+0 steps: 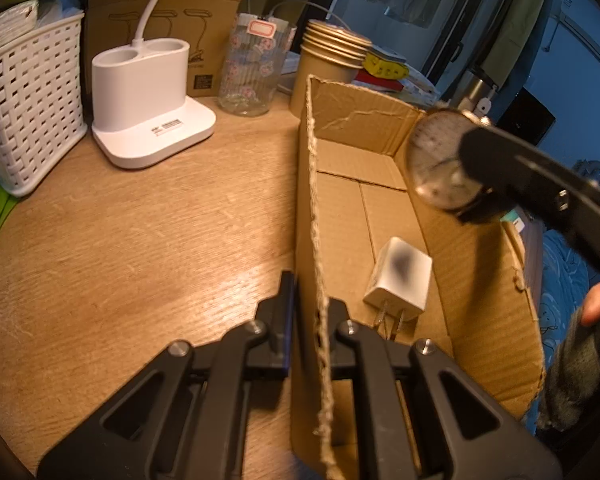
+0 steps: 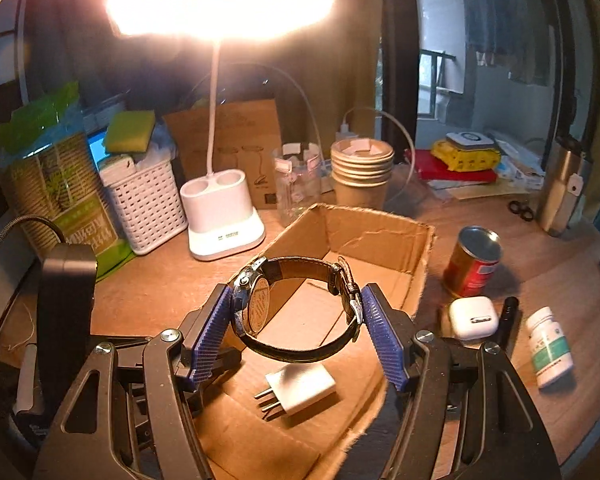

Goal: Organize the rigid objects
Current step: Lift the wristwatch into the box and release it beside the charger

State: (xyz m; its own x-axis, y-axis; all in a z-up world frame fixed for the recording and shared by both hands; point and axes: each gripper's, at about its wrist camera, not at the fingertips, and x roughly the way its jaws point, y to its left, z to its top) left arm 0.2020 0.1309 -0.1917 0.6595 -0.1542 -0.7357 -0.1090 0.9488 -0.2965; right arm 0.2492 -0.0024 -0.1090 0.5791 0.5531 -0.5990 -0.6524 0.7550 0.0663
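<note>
We hold the wristwatch [image 2: 296, 308] in our right gripper [image 2: 298, 330], its two blue ribbed pads [image 2: 212, 332] pressing on it from either side: the left pad against the case by the crown, the right pad against the buckle side of the dark leather strap. The watch hangs in the air between the fingers, above the open cardboard box [image 2: 380, 236], with the strap looped towards us and the face turned sideways. In the left wrist view the same watch [image 1: 436, 160] shows its pale round dial over the box's far right corner, partly hidden behind the black finger that grips it.

Our left gripper [image 1: 310, 320] is closed narrow on the near side wall of the box [image 1: 316, 200], one finger outside the torn cardboard edge and one inside, so the wall stands pinched between them.

On the box floor lies a white charger plug [image 2: 300, 390], on its side, its metal prongs pointing towards us. It sits directly below the held watch and apart from it.

To the right of the box on the wooden desk [image 2: 148, 292] we see a red tin [image 2: 474, 264], a white earbud case [image 2: 472, 318], a small black cylinder [image 2: 508, 316] and a white pill bottle [image 2: 548, 348]. Behind the box stand a lit desk lamp [image 2: 220, 212], a white woven basket [image 2: 144, 204], a clear glass jar [image 2: 298, 184] and stacked paper cups [image 2: 362, 172].
</note>
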